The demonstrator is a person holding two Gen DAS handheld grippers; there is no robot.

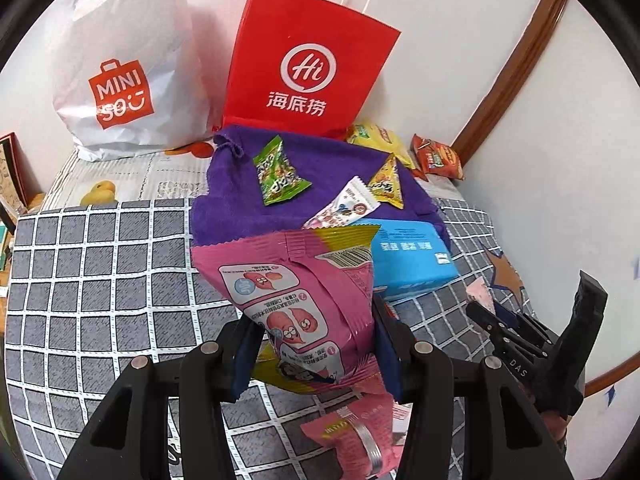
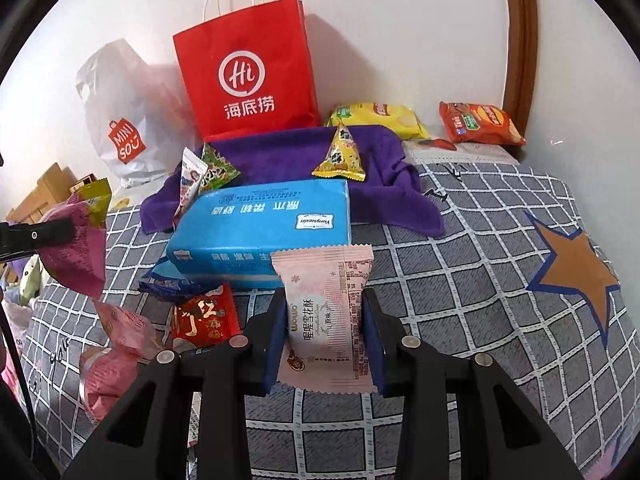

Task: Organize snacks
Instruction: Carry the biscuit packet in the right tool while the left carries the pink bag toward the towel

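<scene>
Pink glossy foil snack bag [image 1: 304,300] hanging clamped in left gripper [image 1: 316,344] jaws, long axis running away from camera toward far side. Pale pink flat nougat packet [image 2: 326,316] sitting upright, pinched in right gripper [image 2: 325,340] jaws. Both lifted off grey checked bedspread [image 2: 460,280]. Purple towel [image 1: 320,184] holding small snacks lying straight ahead, far side; red paper bag [image 1: 304,68] standing behind it.

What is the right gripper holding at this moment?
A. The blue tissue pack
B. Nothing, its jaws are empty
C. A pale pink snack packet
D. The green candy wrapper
C. In the right wrist view the right gripper has its blue pads pressed on either side of the pale pink snack packet, in front of the blue tissue pack.
</scene>
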